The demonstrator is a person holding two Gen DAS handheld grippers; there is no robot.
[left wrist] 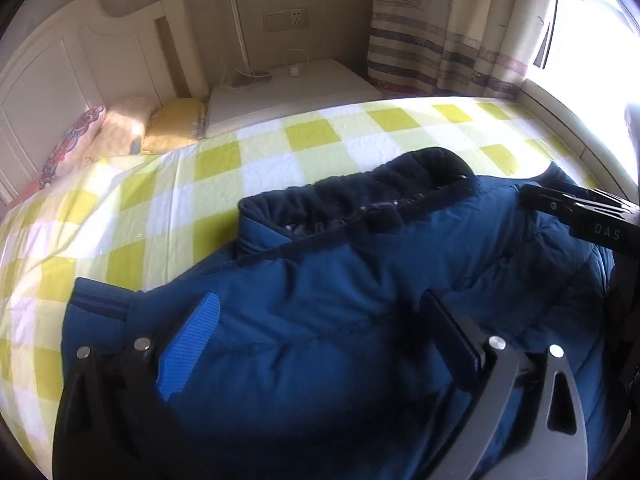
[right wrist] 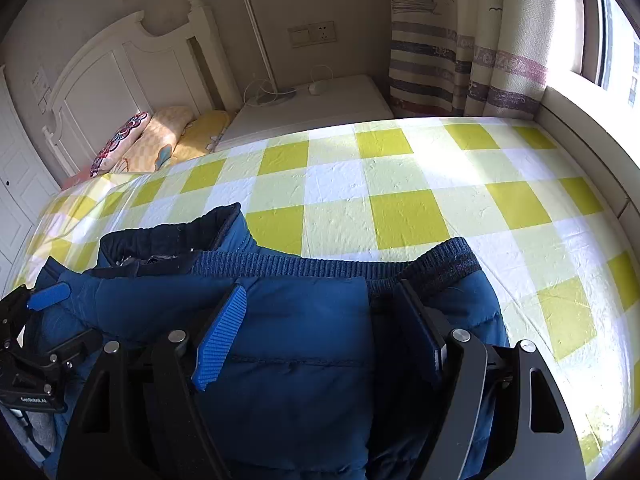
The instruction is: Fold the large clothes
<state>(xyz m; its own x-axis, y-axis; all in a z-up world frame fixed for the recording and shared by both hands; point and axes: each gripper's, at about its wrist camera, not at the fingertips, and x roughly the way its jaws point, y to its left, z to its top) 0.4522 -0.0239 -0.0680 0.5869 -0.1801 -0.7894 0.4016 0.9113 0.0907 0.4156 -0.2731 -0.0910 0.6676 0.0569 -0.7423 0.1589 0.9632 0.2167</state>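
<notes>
Blue padded jacket (right wrist: 296,336) bunched on checked bedspread (right wrist: 400,212) at 6 o'clock, L gripper (left wrist: 320,340) and R gripper (right wrist: 320,328) both spread, straddling fabric w/o pinching, prob lining up next fold.

I see the blue padded jacket (right wrist: 304,332) lying bunched on the bed, its dark fleece-lined collar (left wrist: 400,188) turned open toward 12 o'clock in the left view, and its ribbed knit hem (right wrist: 320,266) stretched across, toward 12 o'clock in the right view.
</notes>
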